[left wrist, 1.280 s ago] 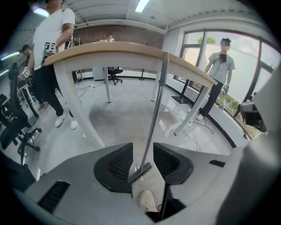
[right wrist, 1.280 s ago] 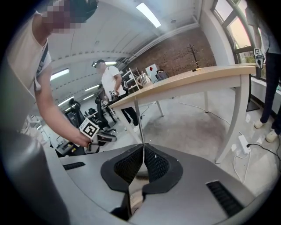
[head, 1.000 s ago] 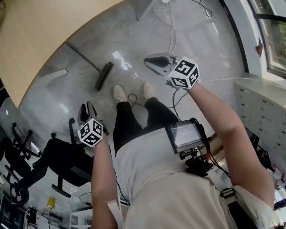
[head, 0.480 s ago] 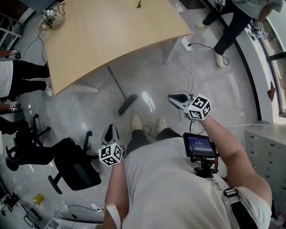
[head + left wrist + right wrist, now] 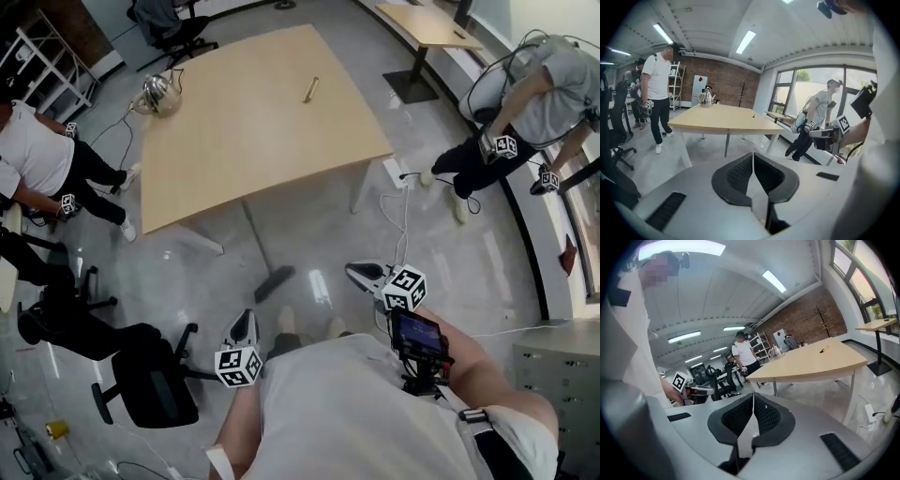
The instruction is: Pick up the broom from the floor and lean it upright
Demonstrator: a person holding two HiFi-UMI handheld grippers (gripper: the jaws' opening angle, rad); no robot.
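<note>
Broom point(image 5: 273, 281) at table point(image 5: 262, 122) edge

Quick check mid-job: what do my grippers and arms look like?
The left gripper and the right gripper have pale grey pointed shells with black ribbed pads inside. Each carries a white cube printed with black square markers. The arms are bare below a pale short-sleeved top. The left gripper's jaws are closing, nothing between them.

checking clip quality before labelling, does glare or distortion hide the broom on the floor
Head view: a white glare streak on the glossy grey floor sits beside the dark-headed, thin-handled broom, clearly readable. Left and right gripper views: fisheye bending, black corners, no broom.
</note>
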